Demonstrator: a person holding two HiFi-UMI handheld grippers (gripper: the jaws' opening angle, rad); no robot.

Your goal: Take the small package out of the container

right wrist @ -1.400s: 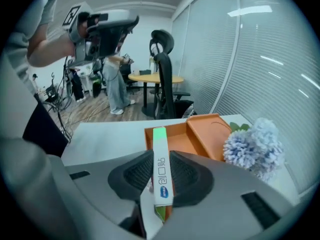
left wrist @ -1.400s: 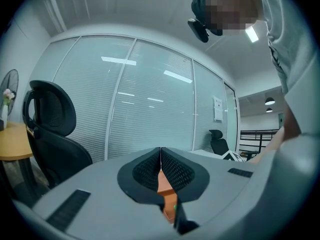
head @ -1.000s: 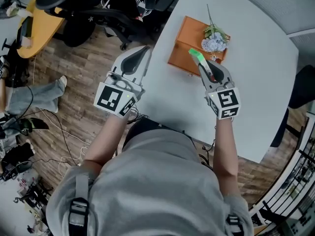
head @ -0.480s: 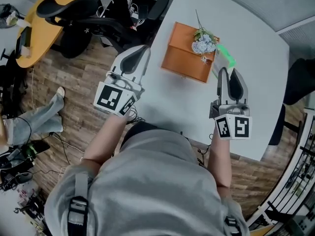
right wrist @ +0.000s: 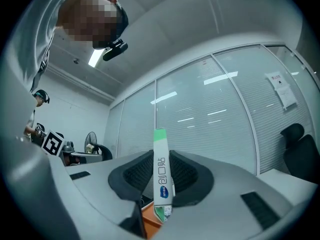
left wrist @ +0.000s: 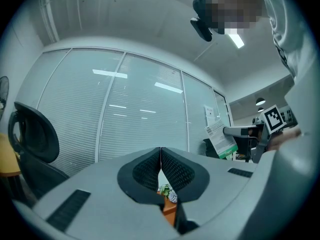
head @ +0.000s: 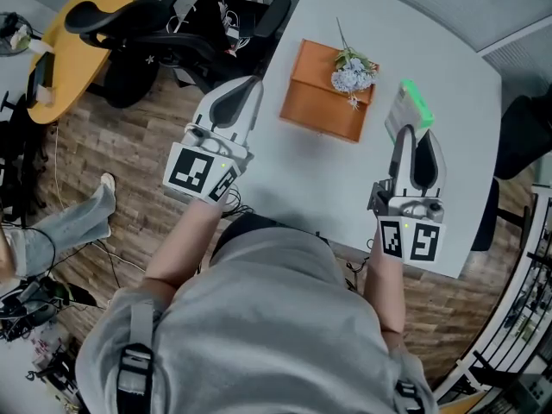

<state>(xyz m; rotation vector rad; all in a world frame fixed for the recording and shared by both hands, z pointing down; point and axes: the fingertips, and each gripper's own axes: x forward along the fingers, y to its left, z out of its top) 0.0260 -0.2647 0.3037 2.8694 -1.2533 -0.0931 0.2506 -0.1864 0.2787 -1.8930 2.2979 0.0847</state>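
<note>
Right tool pinches the small package, which I have carried out of the orange container toward the worktop's right edge. Left gripper view: my left tool is pressed together, empty. Right gripper view: package clamped edge-on, so removal looks done.

This is an office. Full-height glass partition walls with closed horizontal blinds run behind the work area, and printed paper notices are stuck to the panes. Rectangular ceiling light panels sit in a plain white ceiling. Black swivel office chairs with armrests stand on the wood-plank floor between a white rectangular table and a round yellow table near the far left edge of the room. Loose black cables trail over the floor, and a standing fan is beside another desk.
</note>
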